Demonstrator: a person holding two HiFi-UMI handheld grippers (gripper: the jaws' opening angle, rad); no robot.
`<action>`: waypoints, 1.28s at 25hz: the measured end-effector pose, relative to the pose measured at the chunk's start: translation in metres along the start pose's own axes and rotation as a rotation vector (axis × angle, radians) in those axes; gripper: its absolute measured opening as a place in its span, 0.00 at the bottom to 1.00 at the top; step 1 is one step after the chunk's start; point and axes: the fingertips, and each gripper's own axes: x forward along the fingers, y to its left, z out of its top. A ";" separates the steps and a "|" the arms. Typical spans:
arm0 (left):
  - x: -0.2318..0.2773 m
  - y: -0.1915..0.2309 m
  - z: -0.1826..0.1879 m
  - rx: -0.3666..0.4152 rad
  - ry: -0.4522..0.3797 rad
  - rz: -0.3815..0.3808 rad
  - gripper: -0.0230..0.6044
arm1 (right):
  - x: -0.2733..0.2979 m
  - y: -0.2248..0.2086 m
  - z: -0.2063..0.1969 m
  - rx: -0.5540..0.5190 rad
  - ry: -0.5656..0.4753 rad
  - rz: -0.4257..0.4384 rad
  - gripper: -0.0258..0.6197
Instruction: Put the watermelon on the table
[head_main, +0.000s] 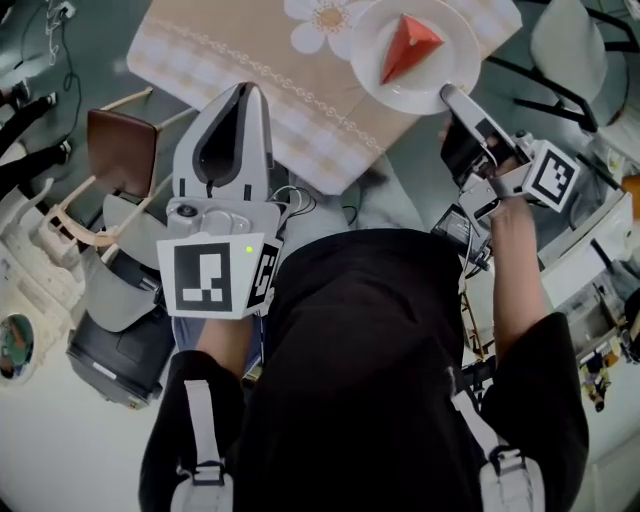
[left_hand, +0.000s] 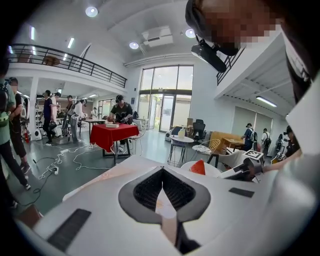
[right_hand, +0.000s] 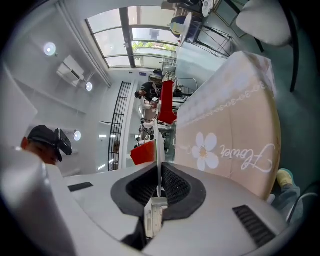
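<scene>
Right gripper, head view: borne on a forearm stretched forward at the frame's right, marker cube behind it, jaws clenched on the near rim of a white plate. The watermelon slice lies on that plate, over the corner of the table with its checked cloth; whether the plate rests there cannot be told. Left gripper, same view: held forward at the body's left, tips over the cloth's near edge. Brown chair left of the table. Left gripper view: jaws pinched together on nothing. Beyond them the slice appears side-on, a red upright wedge, with the Right gripper beside it. Also a hall with a red-draped table and standing people, unseen from above. Right gripper view: frame rolled sideways. The plate's rim runs edge-on as a thin white line between the pads, the slice on one side, the cloth's daisy print and "Flower" script on the other.
</scene>
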 end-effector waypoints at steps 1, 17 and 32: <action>-0.004 0.000 0.004 0.001 -0.008 0.009 0.05 | -0.001 0.006 0.001 0.000 -0.007 0.002 0.08; -0.078 -0.002 0.048 -0.011 -0.114 0.195 0.05 | 0.002 0.106 -0.003 -0.062 0.066 0.074 0.08; -0.123 0.007 0.050 -0.032 -0.136 0.304 0.05 | 0.006 0.137 -0.034 -0.081 0.154 0.104 0.09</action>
